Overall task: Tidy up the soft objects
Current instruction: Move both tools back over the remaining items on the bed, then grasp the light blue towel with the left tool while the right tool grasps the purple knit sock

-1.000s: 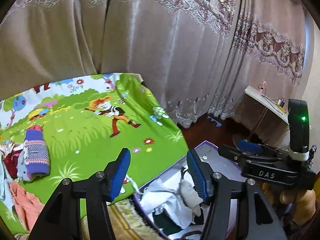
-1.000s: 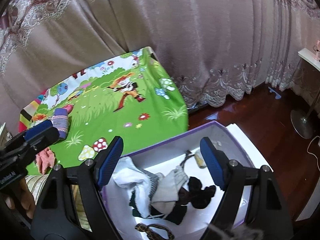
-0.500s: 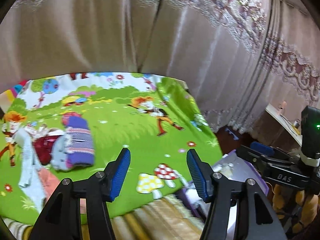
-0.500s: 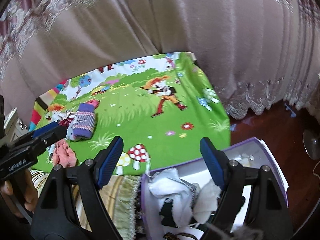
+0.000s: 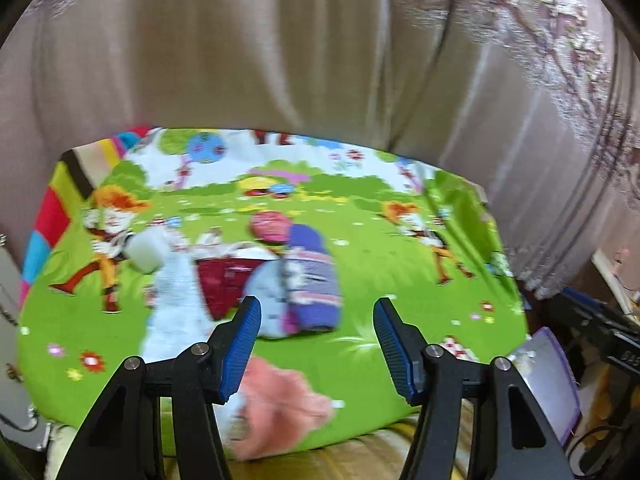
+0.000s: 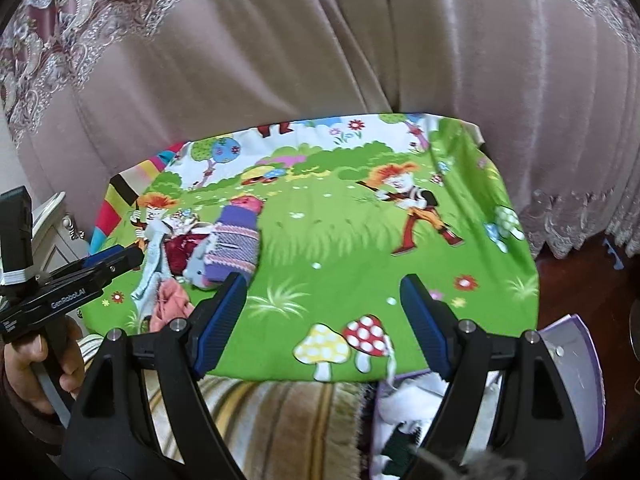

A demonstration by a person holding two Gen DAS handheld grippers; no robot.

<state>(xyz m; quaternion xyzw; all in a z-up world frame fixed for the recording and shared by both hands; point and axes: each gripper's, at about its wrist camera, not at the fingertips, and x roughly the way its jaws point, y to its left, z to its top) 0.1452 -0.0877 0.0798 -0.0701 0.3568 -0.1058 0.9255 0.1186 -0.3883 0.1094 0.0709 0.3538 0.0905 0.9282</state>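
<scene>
- Left gripper (image 5: 316, 344): blue-padded jaws stand apart, nothing between them, no pad touching anything. It hangs above the near part of the green cartoon cloth (image 5: 400, 264), pointing down and forward at the heap of soft things.
- Right gripper (image 6: 322, 312): jaws wide apart, empty. It hangs over the near edge of the same cloth, above the printed mushrooms.
- In the right wrist view the left gripper shows from the side at far left, gripped by a hand (image 6: 28, 360) on its handle; its blue tip sits just beside the heap.
- Soft things, all lying on the left half of the cloth:
- purple striped knit piece (image 5: 310, 280), rolled or folded, lying lengthwise away from the camera.
- a pale blue-grey piece (image 5: 266, 292) touching its left side.
- a dark red piece (image 5: 222, 280) just left of that, partly under the others.
- a long pale blue-white piece (image 5: 172, 304) running toward the near edge, left of the red one.
- a pink-salmon piece (image 5: 280, 404) nearest the camera, close to the cloth's near edge, below the left gripper's pads; blurred, shape unclear.
- Left wrist view is smeared; fine detail of the heap cannot be read.
- Purple-walled box (image 6: 576, 360) at lower right, below the cloth's edge, with white and dark fabric (image 6: 404, 404) in it.
- Striped beige blanket (image 6: 280, 420) under the cloth's near edge.
- Mauve curtains (image 6: 320, 60) behind the cloth.
</scene>
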